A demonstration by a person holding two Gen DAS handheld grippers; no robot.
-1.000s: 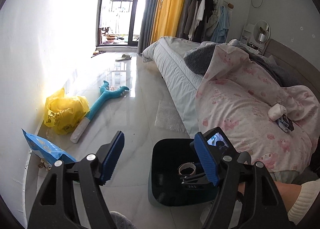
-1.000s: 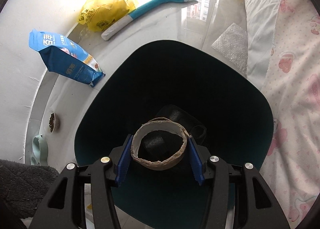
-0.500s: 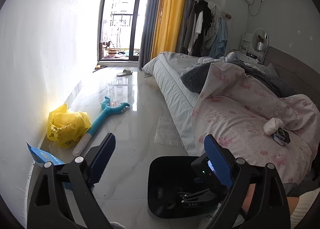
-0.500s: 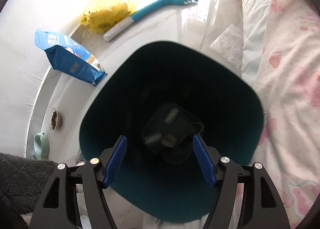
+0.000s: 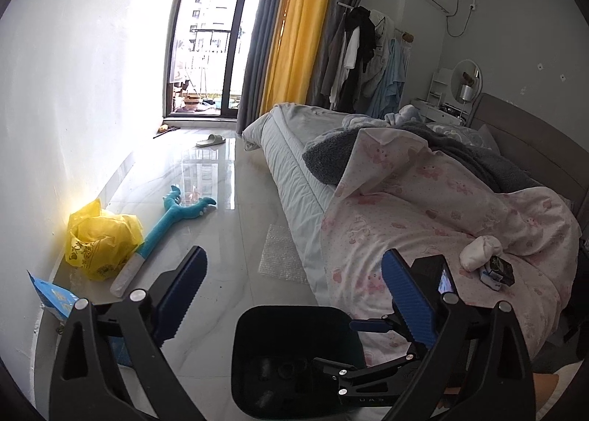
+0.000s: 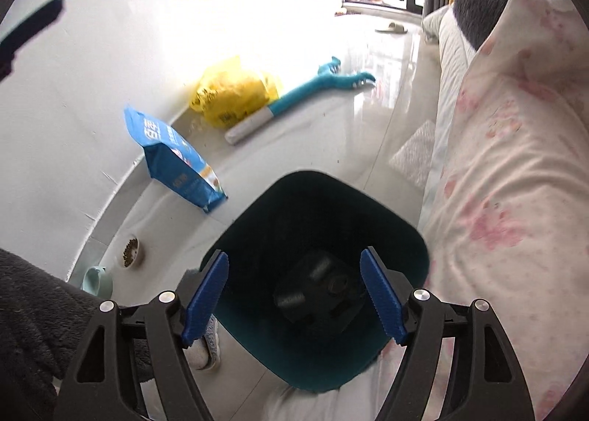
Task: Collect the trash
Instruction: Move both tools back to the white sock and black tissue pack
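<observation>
A dark teal trash bin (image 6: 405,233) stands on the floor beside the bed; it also shows in the left wrist view (image 5: 257,321). Dark items lie at its bottom (image 6: 320,288). My right gripper (image 6: 294,296) is open and empty above the bin's near rim. My left gripper (image 5: 294,296) is open and empty, held higher and facing the room. A yellow plastic bag (image 5: 99,240) (image 6: 232,93), a blue snack bag (image 6: 173,159) (image 5: 55,297) and a bubble wrap sheet (image 5: 279,255) (image 6: 416,156) lie on the floor.
A bed with a pink quilt (image 5: 441,207) fills the right side; a white wad (image 5: 480,251) and a small dark box (image 5: 498,270) lie on it. A teal toy wand (image 5: 165,222) lies on the floor. Pet bowls (image 6: 129,255) stand by the wall.
My right gripper opened and let the cardboard tape roll fall into the bin, then rose and tilted up. My left gripper also lifted and looks further into the room.
</observation>
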